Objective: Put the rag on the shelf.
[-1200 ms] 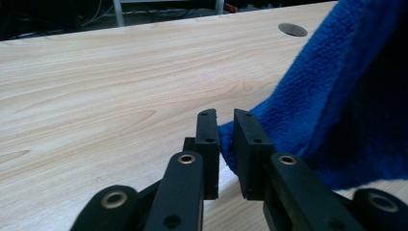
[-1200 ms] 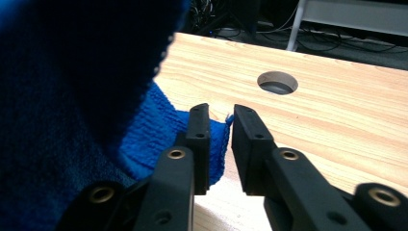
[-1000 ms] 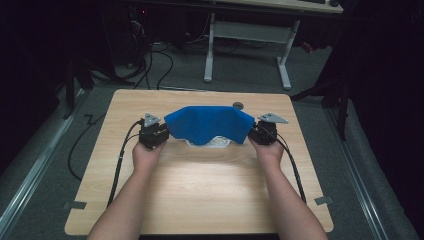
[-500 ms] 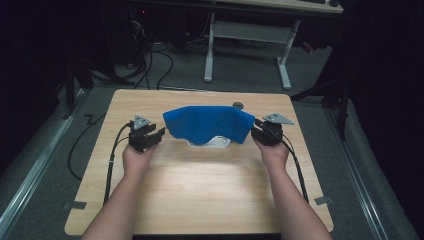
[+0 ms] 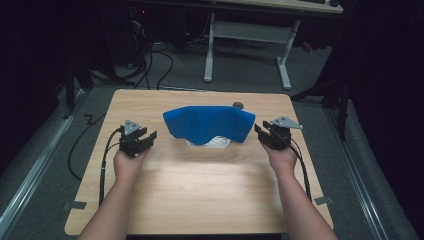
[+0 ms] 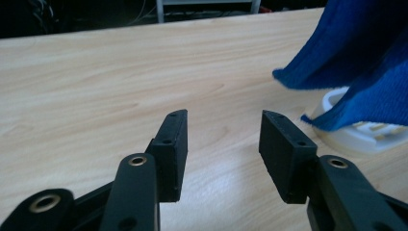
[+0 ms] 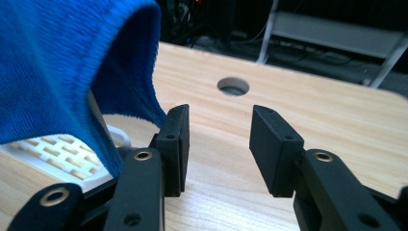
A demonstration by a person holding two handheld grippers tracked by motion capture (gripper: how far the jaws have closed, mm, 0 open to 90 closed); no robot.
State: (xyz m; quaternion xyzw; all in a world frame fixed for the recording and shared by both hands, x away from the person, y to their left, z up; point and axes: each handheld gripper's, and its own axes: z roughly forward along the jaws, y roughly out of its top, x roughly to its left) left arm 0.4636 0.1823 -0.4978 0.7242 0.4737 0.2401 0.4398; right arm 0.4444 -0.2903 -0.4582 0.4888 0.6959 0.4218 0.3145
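Observation:
A blue cloth lies draped over a white slatted object in the middle of the wooden table. My left gripper sits to the cloth's left, apart from it. Its jaws have just been opening and stand open with nothing between them. The cloth's edge and the white object lie to the right of them. My right gripper is just off the cloth's right end, open and empty, its jaws also just opening. The cloth hangs beside its left jaw over the white object.
A round hole is cut in the table behind the cloth. Black cables trail from both grippers along the forearms. A desk frame and dark floor lie beyond the far edge.
Both grippers have drawn outward from the cloth's two ends, the left one farther, and their jaws have widened. The cloth has stayed draped over the white object.

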